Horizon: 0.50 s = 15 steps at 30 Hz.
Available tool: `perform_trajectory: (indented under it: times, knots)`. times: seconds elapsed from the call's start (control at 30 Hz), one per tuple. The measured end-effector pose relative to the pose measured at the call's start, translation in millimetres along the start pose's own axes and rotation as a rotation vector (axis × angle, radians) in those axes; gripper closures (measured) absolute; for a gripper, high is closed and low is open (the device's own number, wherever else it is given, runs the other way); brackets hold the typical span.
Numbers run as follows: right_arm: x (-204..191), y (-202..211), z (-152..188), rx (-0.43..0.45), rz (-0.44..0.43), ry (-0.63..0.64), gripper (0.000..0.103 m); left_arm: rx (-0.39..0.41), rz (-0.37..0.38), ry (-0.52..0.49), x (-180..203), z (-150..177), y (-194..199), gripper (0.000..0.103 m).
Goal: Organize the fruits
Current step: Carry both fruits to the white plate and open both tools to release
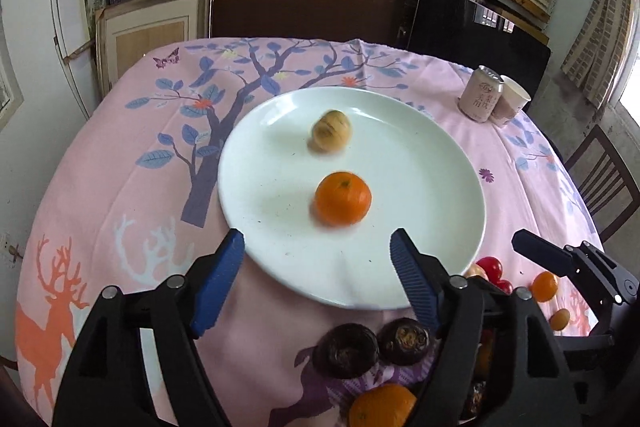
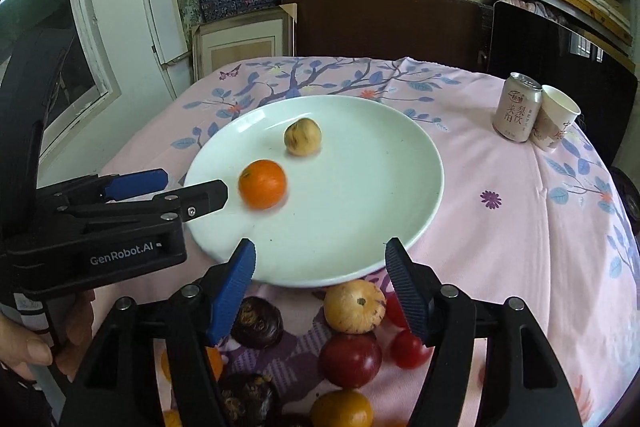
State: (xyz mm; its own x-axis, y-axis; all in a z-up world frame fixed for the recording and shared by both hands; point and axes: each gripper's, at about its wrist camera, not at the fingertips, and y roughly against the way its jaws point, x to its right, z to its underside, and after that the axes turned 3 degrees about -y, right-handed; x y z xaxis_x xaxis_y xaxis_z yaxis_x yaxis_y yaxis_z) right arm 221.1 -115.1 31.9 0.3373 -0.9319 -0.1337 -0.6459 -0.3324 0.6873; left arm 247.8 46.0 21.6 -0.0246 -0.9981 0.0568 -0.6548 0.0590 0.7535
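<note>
white plate (image 2: 360, 227), orange tangerine (image 2: 262, 183), pink tree-and-deer tablecloth (image 1: 120, 187), blue fingers (image 1: 218, 281)

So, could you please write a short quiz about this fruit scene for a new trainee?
1. True or false: the orange lies on the white plate.
2. How many fruits are on the plate? A) one B) two C) four
3. Fill in: next to the drink can stands a paper ____.

Key
1. True. It lies beside the yellowish fruit.
2. B. The other fruits, such as the dark red one, lie on the tablecloth.
3. cup.

Note: the left hand-held gripper and the right hand-held gripper are both open and hold nothing.
</note>
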Motion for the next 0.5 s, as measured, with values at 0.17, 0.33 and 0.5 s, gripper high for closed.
perform_trajectory:
  times: [0.17,0.33,0.5]
  knots:
    - [4.7,43.6,29.7,0.049,-0.005,-0.015,0.027,0.017,0.005,-0.046,9.6,28.3,39.2,0.021]
    - [13.3,76.7,64.9,0.054,-0.007,-0.053,0.027,0.013,0.023,-0.075,17.8,74.3,70.7,0.018]
    - [31.4,99.4,100.0,0.066,-0.004,-0.145,0.023,-0.037,0.053,-0.074,23.9,119.2,79.7,0.017]
